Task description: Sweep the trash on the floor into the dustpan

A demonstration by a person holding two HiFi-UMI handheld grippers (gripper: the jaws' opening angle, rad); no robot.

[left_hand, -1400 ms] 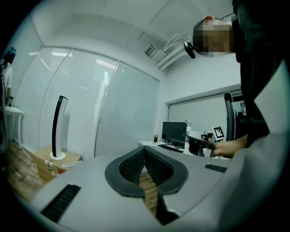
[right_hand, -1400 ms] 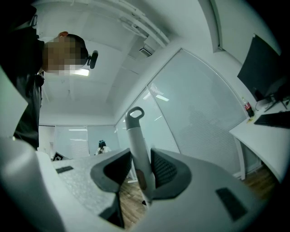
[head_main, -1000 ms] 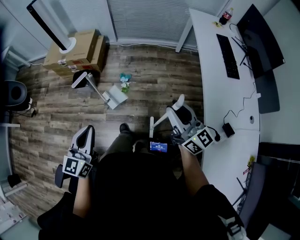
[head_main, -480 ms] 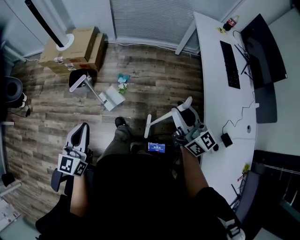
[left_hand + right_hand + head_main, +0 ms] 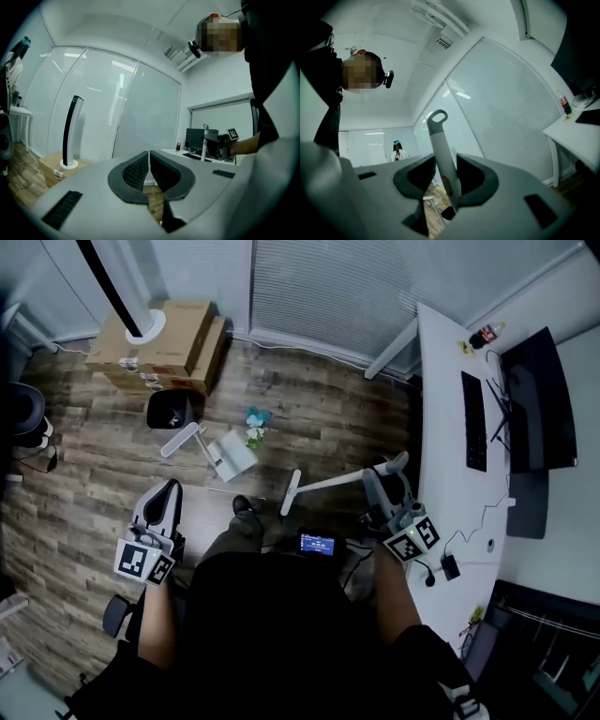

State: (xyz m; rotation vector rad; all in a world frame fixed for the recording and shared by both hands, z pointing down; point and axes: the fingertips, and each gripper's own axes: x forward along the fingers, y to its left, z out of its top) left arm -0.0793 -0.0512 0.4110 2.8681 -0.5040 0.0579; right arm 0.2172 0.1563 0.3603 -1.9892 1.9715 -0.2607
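Teal and green trash (image 5: pixel 253 424) lies on the wood floor, just beyond a white dustpan (image 5: pixel 231 455) whose handle points left. My right gripper (image 5: pixel 386 472) is shut on the handle of a white broom (image 5: pixel 337 482). The broom head (image 5: pixel 291 493) hangs low near the person's foot, short of the dustpan. In the right gripper view the grey handle (image 5: pixel 440 145) stands clamped between the pads of the right gripper (image 5: pixel 446 164). My left gripper (image 5: pixel 167 491) is at the left of the floor, shut and empty. The left gripper view shows the left gripper (image 5: pixel 149 155) with its pads pressed together.
Cardboard boxes (image 5: pixel 164 336), a tower fan (image 5: pixel 120 285) and a black bin (image 5: pixel 169 409) stand at the back left. A white desk (image 5: pixel 448 437) with keyboard (image 5: pixel 473 420) and monitor (image 5: pixel 531 395) runs along the right. A person (image 5: pixel 397 151) stands far off behind glass.
The whole view has shifted as the person steps forward. The right gripper and broom now sit further right, with the handle lying flatter. The left gripper stays shut and empty.
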